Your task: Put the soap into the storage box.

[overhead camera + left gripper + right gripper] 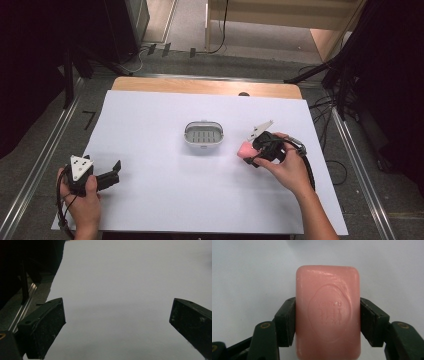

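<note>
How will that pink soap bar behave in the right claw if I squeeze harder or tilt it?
The soap looks stiff: its edges stay straight where the right claw presses both long sides. Its glossy surface hints it could be slippery, so tilting may let it slide. It is likely dense for its size. The flat, rounded-corner shape should not roll if set down.

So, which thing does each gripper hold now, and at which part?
The right gripper holds the pink soap bar by its two long sides, near the middle. The left gripper is open and holds nothing.
</note>
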The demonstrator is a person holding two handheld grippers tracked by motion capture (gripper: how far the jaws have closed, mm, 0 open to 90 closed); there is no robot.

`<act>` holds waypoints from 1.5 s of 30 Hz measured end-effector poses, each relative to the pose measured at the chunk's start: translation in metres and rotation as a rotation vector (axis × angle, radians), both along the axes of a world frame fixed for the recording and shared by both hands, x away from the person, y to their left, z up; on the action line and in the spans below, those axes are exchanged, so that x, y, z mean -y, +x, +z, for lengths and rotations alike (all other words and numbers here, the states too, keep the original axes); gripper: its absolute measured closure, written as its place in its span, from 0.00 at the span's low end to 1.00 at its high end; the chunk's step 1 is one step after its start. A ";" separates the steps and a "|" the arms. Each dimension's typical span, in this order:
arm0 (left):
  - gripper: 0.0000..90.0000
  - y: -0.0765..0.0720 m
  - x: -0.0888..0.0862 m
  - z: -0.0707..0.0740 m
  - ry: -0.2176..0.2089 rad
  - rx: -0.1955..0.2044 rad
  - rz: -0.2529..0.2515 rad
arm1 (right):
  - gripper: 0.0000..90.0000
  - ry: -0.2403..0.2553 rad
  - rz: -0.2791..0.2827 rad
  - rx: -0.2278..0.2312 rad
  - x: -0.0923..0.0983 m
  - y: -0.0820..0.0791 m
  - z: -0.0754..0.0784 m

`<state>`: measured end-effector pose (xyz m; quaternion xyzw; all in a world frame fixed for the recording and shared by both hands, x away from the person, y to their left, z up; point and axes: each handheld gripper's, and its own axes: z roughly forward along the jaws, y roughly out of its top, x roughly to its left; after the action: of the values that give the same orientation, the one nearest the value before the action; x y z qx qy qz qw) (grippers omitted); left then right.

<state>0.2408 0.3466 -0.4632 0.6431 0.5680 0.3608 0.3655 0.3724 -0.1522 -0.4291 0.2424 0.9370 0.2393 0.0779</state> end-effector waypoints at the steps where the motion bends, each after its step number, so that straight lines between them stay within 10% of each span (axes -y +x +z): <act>1: 0.01 0.000 0.000 0.000 0.001 0.000 -0.001 | 0.43 0.000 0.002 0.003 0.000 0.000 0.000; 45: 0.01 0.001 -0.002 0.000 -0.019 -0.011 -0.002 | 0.43 -0.003 0.213 0.147 -0.052 0.031 0.034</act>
<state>0.2420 0.3482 -0.4631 0.6420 0.5728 0.3518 0.3688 0.4034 -0.1003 -0.3953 0.1233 0.9494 0.2622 0.1209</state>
